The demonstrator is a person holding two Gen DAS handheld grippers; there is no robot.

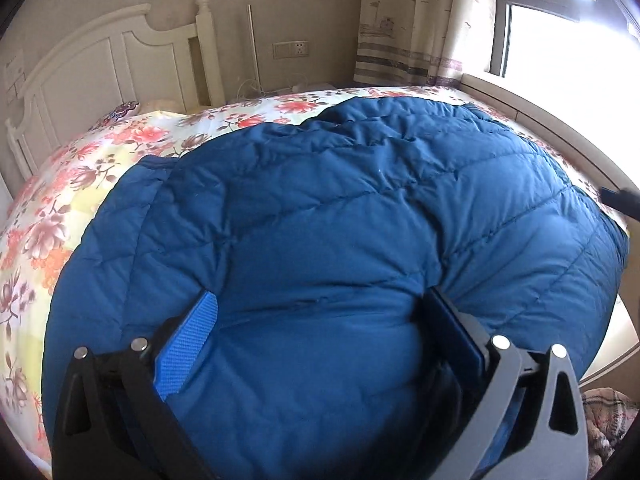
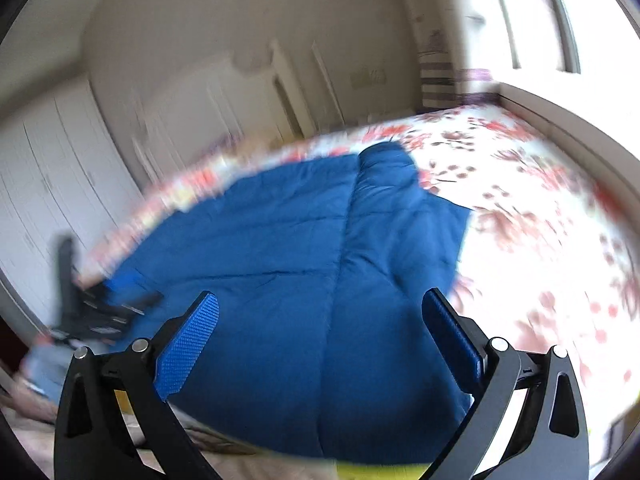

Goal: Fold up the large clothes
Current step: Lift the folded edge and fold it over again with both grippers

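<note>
A large blue quilted down jacket point(image 1: 340, 208) lies spread on a bed with a floral sheet point(image 1: 120, 140). My left gripper point(image 1: 320, 300) is open at the jacket's near edge, and puffy fabric bulges up between its blue pads. A dark fingertip point(image 1: 620, 196) of the other gripper shows at the jacket's far right edge. In the blurred right wrist view, my right gripper point(image 2: 320, 300) hangs open over the jacket point(image 2: 280, 240) with nothing between its fingers. There a folded-in strip runs down the jacket's middle, and my left gripper point(image 2: 128, 300) sits at its left edge.
A white headboard point(image 1: 100, 64) stands at the bed's far left, with a wall socket point(image 1: 292, 50) and curtain point(image 1: 408, 20) behind. A bright window point(image 1: 560, 40) and its ledge point(image 1: 540, 112) run along the right. White wardrobe doors point(image 2: 48, 160) stand left. Bare floral sheet point(image 2: 540, 220) lies right of the jacket.
</note>
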